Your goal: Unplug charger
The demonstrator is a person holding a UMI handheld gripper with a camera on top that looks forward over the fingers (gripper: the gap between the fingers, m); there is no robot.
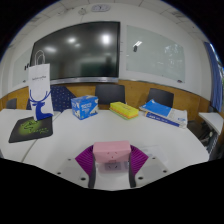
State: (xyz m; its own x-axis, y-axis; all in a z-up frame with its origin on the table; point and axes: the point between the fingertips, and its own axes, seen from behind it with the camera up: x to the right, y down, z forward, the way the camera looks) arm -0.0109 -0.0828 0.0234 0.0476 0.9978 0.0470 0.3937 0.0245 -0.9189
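A pink and white block, the charger (112, 153), sits between my two fingers at the near edge of the white table (150, 140). Its top is pink; its lower white face shows small dark marks. My gripper (112, 165) holds it, with the magenta pads (86, 160) touching it on both sides. What is under the charger, and any socket or cable, is hidden.
Beyond the fingers on the table are a blue box (84, 106), a yellow box (124, 110), a flat blue and white pack (163, 112), a white paper bag (38, 90) and a dark mat with a green shape (22, 128). Chairs, a dark screen (85, 50) and a whiteboard (150, 50) stand behind.
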